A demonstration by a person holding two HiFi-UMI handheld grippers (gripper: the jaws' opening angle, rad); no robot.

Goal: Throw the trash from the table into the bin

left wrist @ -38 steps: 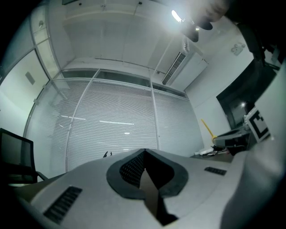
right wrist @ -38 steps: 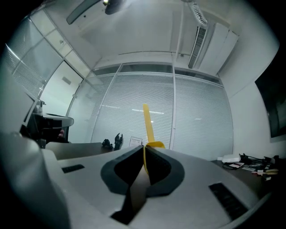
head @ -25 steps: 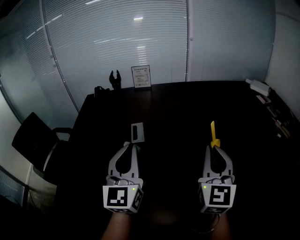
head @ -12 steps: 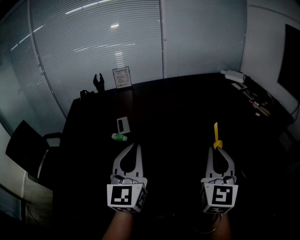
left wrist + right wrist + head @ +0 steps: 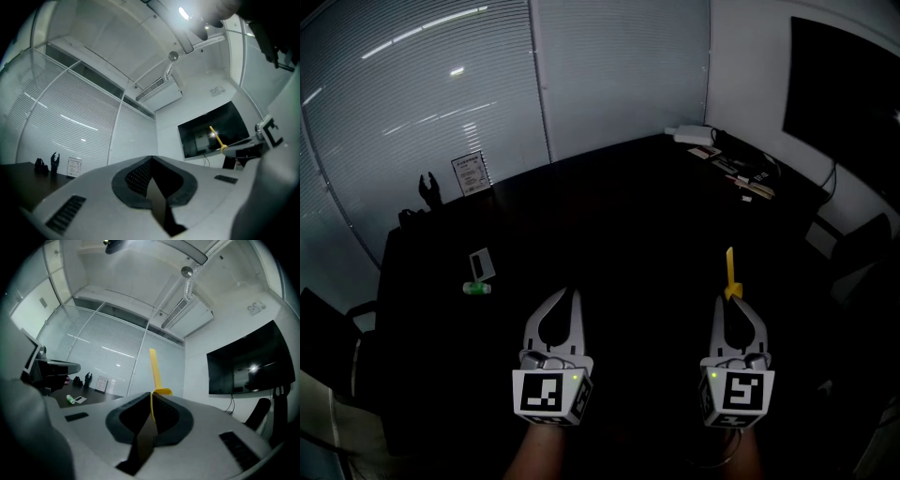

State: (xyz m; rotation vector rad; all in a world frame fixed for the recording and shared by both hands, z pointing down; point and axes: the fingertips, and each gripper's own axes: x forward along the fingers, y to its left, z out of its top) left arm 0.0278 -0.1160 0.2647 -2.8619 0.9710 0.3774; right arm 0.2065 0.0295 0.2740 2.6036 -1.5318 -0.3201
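Note:
My right gripper (image 5: 733,298) is shut on a thin yellow strip (image 5: 729,272), which sticks up past its tips over the dark table (image 5: 619,216). The right gripper view shows the yellow strip (image 5: 154,369) pinched between the closed jaws. My left gripper (image 5: 567,292) is level with it on the left, its jaws meeting with nothing between them. A small green bottle (image 5: 476,289) lies by a white card (image 5: 481,263) on the table, ahead and left of the left gripper. No bin shows in any view.
A framed sign (image 5: 470,172) and a black figure (image 5: 427,187) stand at the table's far left edge. A white device (image 5: 692,134) and small items (image 5: 741,173) lie at the far right corner. A dark screen (image 5: 848,89) hangs on the right wall. A chair (image 5: 319,328) stands left.
Both grippers and the head view have swung to the right; the sign, card and green bottle slid left in view, and the wall screen came in at the right. The yellow strip stays gripped.

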